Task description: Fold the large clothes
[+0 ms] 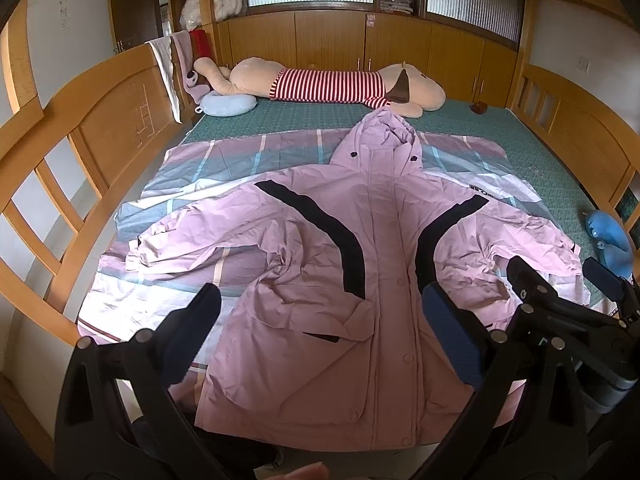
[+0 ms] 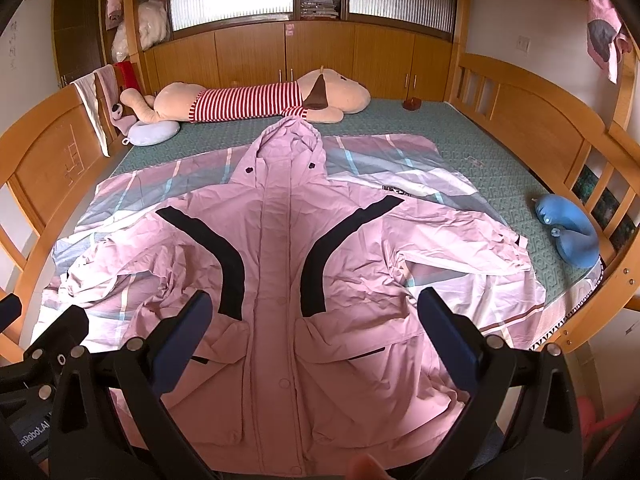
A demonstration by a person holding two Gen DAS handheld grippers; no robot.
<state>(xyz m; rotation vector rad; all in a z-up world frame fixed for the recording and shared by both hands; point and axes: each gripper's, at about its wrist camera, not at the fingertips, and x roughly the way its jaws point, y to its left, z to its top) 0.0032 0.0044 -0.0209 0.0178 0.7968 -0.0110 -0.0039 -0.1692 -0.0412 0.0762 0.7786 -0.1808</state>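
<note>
1. A wooden-framed bed with a green patterned mattress cover [image 1: 460, 128] [image 2: 472, 148] is seen filling both views; slatted wooden rails are seen along both sides, and wooden cabinet doors along the far wall.
2. A pink, grey and white checked sheet [image 1: 256, 152] [image 2: 400, 160] is laid flat over the near part of the mattress; its far edge is seen short of the far wall.
3. A large pink hooded jacket with black curved stripes on the chest [image 1: 384, 264] [image 2: 280, 272] is spread front-up on the checked sheet; the hood is pointed to the far end, the hem lies at the near edge; both sleeves are stretched outwards and are creased; the snap placket is closed down the middle.
4. A long beige plush toy in a red-and-white striped shirt [image 1: 328, 84] [image 2: 248, 100] is laid across the far end of the bed, just beyond the hood.
5. A dark blue neck pillow [image 1: 610, 240] [image 2: 568, 232] is seen at the right rail; a pale blue neck pillow [image 1: 228, 104] [image 2: 152, 134] lies at the far left, touching the plush toy.
6. The left gripper [image 1: 320, 328] [image 2: 36, 344] is held over the jacket's lower part; its jaws are spread wide with nothing between them.
7. The right gripper [image 2: 316, 328] [image 1: 560, 280] is held likewise over the hem area; its jaws are spread wide and hold nothing.
</note>
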